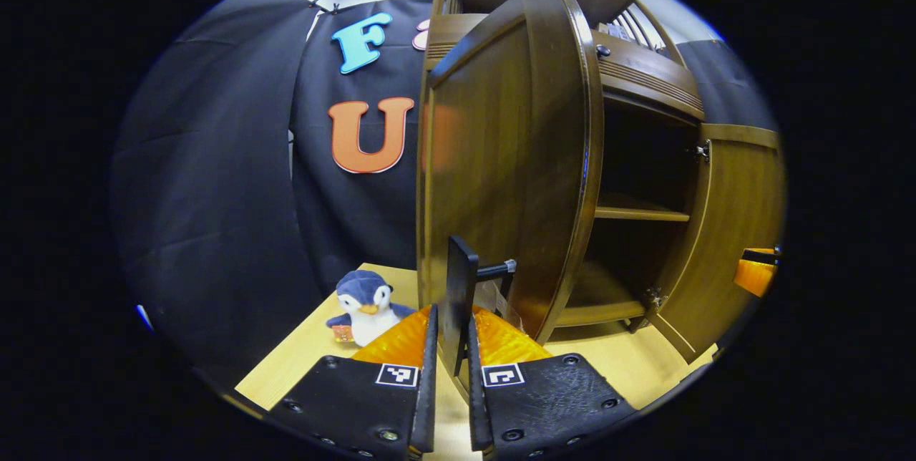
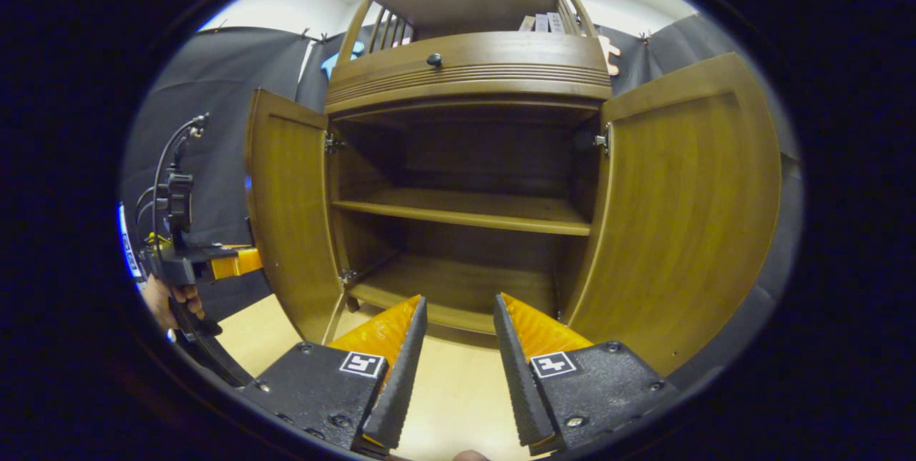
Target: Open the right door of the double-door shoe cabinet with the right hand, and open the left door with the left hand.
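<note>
The brown wooden shoe cabinet (image 2: 465, 74) stands with both doors swung wide, showing bare shelves (image 2: 465, 212). In the left gripper view the left door (image 1: 501, 160) fills the middle, and my left gripper (image 1: 452, 318) is shut on its flat dark handle (image 1: 460, 278). The right door (image 1: 723, 232) hangs out at the right. In the right gripper view my right gripper (image 2: 458, 318) is open in front of the lower shelf, holding nothing, between the left door (image 2: 290, 225) and the right door (image 2: 687, 210). The left gripper (image 2: 193, 260) and a hand show at the far left.
A small penguin plush (image 1: 365, 312) sits on the light wooden floor (image 1: 300, 353) left of the left door. A drawer with a dark knob (image 2: 434, 59) tops the cabinet, and a railed top shelf holds a few small boxes (image 2: 544, 21).
</note>
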{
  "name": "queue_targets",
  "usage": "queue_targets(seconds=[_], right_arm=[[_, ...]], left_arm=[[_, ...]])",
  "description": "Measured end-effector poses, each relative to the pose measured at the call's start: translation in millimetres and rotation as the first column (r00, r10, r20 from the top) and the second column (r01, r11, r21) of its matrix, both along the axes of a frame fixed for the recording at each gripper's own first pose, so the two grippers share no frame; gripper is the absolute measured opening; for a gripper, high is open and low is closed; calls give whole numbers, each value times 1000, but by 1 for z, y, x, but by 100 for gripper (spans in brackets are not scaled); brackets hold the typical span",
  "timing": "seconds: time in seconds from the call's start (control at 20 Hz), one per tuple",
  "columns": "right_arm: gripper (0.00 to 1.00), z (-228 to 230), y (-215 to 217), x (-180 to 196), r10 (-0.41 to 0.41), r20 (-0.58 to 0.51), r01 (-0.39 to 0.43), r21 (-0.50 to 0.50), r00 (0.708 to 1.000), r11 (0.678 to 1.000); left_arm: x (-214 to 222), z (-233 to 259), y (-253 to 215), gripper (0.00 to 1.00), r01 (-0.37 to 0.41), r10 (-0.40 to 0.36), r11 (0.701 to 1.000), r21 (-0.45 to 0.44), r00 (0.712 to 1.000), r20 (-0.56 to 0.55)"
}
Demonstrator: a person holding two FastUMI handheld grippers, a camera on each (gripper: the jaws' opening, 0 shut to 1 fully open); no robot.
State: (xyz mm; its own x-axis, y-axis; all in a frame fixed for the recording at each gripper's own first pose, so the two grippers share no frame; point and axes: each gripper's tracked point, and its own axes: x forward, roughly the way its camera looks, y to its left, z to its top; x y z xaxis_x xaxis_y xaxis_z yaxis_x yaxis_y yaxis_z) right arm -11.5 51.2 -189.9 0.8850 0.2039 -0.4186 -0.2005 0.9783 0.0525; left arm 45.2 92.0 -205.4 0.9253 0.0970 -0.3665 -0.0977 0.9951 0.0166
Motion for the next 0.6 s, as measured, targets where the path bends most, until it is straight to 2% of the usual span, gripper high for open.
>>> queue_targets(seconds=[0.05, 0.1, 0.15, 0.2, 0.25, 0.3, 0.35, 0.6], right_arm=[[60, -1, 1, 1, 1, -2, -1, 3, 1000, 1000], [63, -1, 5, 3, 6, -4, -6, 8, 1000, 1000], [63, -1, 7, 5, 8, -4, -8, 9, 1000, 1000], [63, -1, 10, 8, 14, -2, -14, 10, 1000, 1000], [63, 0, 12, 10, 15, 1, -15, 8, 1000, 1000], [63, 1, 14, 12, 18, 5, -18, 9, 1000, 1000], [63, -1, 17, 13, 22, 7, -22, 9, 1000, 1000], [61, -2, 26, 20, 34, 8, -34, 0, 999, 999]], left_arm=[[-1, 1, 5, 18, -6, 6, 1000, 5, 1000, 0], [-3, 3, 11, 27, -12, 12, 1000, 13, 1000, 3], [-3, 3, 17, 27, -20, 19, 1000, 20, 1000, 4], [-4, 4, 23, 18, -27, 27, 999, 23, 1000, 4], [-5, 5, 27, 27, -36, 36, 999, 23, 999, 6], [-5, 5, 31, 18, -42, 42, 999, 22, 999, 6], [-6, 7, 37, 15, -52, 52, 998, 25, 999, 8], [-7, 7, 44, 12, -40, 40, 999, 8, 999, 9]])
